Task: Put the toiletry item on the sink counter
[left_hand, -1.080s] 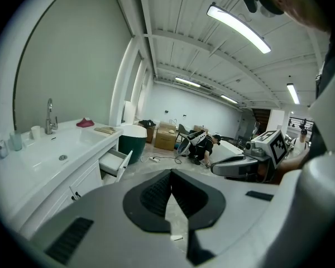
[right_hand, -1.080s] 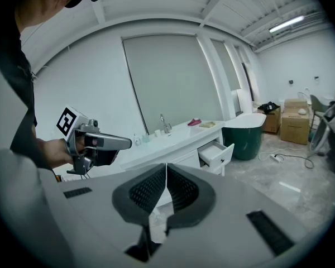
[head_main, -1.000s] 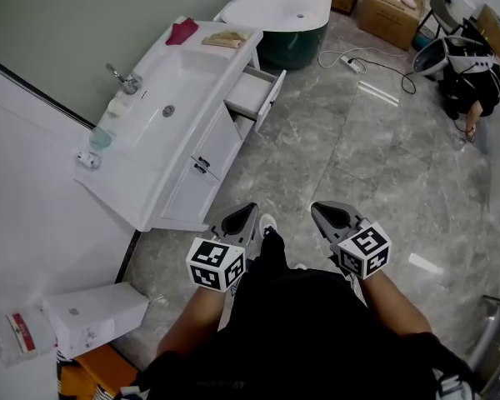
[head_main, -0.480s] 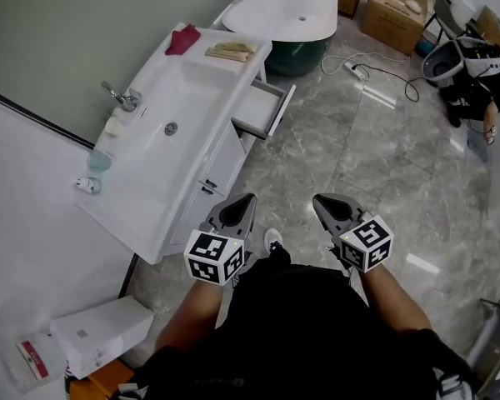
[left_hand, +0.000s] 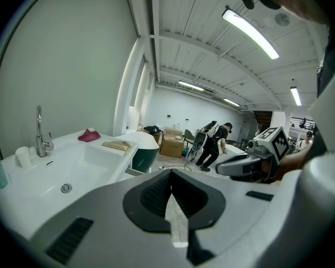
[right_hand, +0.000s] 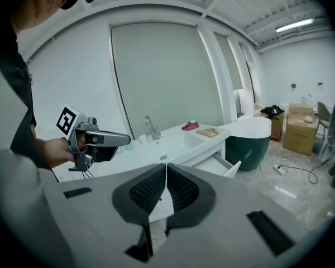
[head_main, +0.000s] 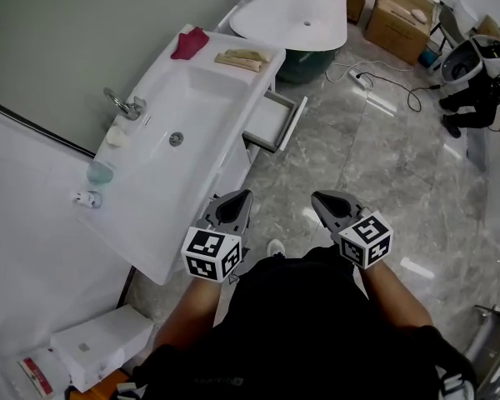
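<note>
While the person stands at the near right of the sink counter [head_main: 162, 223], the left gripper [head_main: 238, 200] and the right gripper [head_main: 322, 201] are held close to the body, side by side but apart. Each has its jaws pressed together with nothing between them, as both gripper views confirm. No toiletry item is in hand, and which one the task means cannot be told. Candidates already on the counter are a teal cup [head_main: 100, 172] and a small white object [head_main: 87, 197] at the near left end, beside the tap [head_main: 122, 102]. A beige item [head_main: 242, 57] and a red cloth [head_main: 189, 43] lie at the far end. The drawer [head_main: 277, 120] stands pulled out on the right of the cabinet; its contents cannot be made out.

Likely hazards:
- The wrong object may be picked, since none is marked out.
- The projecting drawer may be struck by a hip or a gripper on any move toward the far end.
- The small white object sits close to the counter's left edge, so a sweeping approach could push it off.
- The jaws must part before any grasp; arriving with them together would only shove the item.
</note>
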A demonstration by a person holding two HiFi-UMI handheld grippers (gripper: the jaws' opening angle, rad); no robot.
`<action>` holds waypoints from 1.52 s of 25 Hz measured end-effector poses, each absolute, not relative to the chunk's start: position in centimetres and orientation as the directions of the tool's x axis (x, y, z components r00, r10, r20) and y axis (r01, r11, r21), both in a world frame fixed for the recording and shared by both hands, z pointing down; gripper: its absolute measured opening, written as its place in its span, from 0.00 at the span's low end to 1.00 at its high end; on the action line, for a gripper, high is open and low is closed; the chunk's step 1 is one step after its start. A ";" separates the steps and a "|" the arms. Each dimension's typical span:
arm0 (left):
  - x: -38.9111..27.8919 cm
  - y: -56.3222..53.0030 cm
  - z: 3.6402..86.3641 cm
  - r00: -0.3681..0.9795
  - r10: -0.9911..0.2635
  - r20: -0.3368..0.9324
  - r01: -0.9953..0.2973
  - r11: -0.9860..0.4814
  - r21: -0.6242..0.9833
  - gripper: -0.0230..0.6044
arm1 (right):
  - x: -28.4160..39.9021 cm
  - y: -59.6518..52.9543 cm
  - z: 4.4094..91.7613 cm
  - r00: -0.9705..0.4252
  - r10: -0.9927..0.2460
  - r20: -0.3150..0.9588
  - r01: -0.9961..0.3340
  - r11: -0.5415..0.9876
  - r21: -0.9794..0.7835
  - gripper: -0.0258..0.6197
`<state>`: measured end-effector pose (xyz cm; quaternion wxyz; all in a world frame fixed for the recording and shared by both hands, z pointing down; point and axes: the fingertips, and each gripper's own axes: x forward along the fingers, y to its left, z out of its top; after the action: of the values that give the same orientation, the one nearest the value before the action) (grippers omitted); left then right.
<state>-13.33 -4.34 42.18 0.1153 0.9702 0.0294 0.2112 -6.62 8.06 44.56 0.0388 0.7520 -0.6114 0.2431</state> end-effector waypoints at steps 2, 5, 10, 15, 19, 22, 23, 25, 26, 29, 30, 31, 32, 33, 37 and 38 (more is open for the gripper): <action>-13.0 -5.0 42.2 0.908 0.110 0.404 0.011 -0.971 0.240 0.05 | -6.5 7.3 44.6 0.125 -0.900 0.418 -0.940 -0.242 -0.239 0.05; -12.5 -5.9 42.3 0.907 0.113 0.405 0.013 -0.970 0.241 0.05 | -5.8 6.4 44.7 0.123 -0.897 0.425 -0.941 -0.241 -0.237 0.05; -11.2 -7.1 42.3 0.907 0.109 0.406 0.009 -0.970 0.241 0.05 | -4.1 5.0 44.5 0.124 -0.899 0.420 -0.941 -0.241 -0.238 0.05; -9.9 -8.9 42.8 0.912 0.078 0.402 -0.018 -0.974 0.228 0.05 | -2.4 2.8 45.2 0.098 -0.909 0.405 -0.947 -0.210 -0.242 0.05; -8.4 -10.5 43.8 0.909 0.043 0.416 -0.057 -0.973 0.225 0.05 | -0.7 1.1 45.6 0.065 -0.915 0.398 -0.953 -0.175 -0.247 0.05; -6.9 -11.0 44.4 0.903 0.017 0.429 -0.087 -0.971 0.223 0.05 | 1.4 0.4 45.8 0.044 -0.919 0.391 -0.956 -0.152 -0.251 0.05; -6.3 -11.2 44.6 0.901 0.008 0.433 -0.098 -0.970 0.222 0.05 | 2.4 0.1 45.9 0.038 -0.921 0.388 -0.957 -0.145 -0.251 0.05; -4.6 -12.0 44.9 0.898 -0.013 0.440 -0.123 -0.967 0.222 0.05 | 4.6 -1.0 46.2 0.022 -0.922 0.387 -0.959 -0.129 -0.252 0.05; -3.7 -12.4 45.0 0.895 -0.024 0.445 -0.136 -0.966 0.221 0.05 | 5.8 -1.6 46.3 0.012 -0.922 0.388 -0.960 -0.120 -0.254 0.05; -0.9 -13.6 44.9 0.885 -0.059 0.462 -0.164 -0.968 0.190 0.05 | 9.3 -3.5 45.9 -0.021 -0.925 0.378 -0.959 -0.088 -0.268 0.05; 0.2 -14.0 44.7 0.883 -0.073 0.464 -0.172 -0.970 0.174 0.05 | 10.5 -4.0 45.7 -0.032 -0.927 0.373 -0.959 -0.077 -0.273 0.05; 1.3 -14.4 44.4 0.882 -0.087 0.462 -0.182 -0.969 0.165 0.05 | 11.7 -4.6 45.5 -0.042 -0.928 0.369 -0.959 -0.066 -0.276 0.05; 2.4 -14.9 44.1 0.883 -0.100 0.459 -0.195 -0.967 0.164 0.05 | 13.0 -5.2 45.4 -0.053 -0.929 0.367 -0.959 -0.055 -0.277 0.05; 3.5 -15.5 43.9 0.883 -0.113 0.455 -0.210 -0.963 0.169 0.05 | 14.2 -5.9 45.4 -0.064 -0.928 0.367 -0.961 -0.043 -0.274 0.05; 7.1 -16.8 43.7 0.873 -0.159 0.461 -0.266 -0.948 0.177 0.04 | 18.6 -8.4 45.7 -0.110 -0.918 0.382 -0.967 0.010 -0.255 0.05; 7.9 -17.1 43.8 0.869 -0.168 0.466 -0.277 -0.945 0.175 0.05 | 19.6 -8.9 45.7 -0.122 -0.915 0.383 -0.968 0.024 -0.252 0.05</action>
<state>7.91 -17.06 43.77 0.1188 0.9593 -0.1160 0.2286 19.60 -8.93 45.70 0.0569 0.6600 -0.7133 0.2290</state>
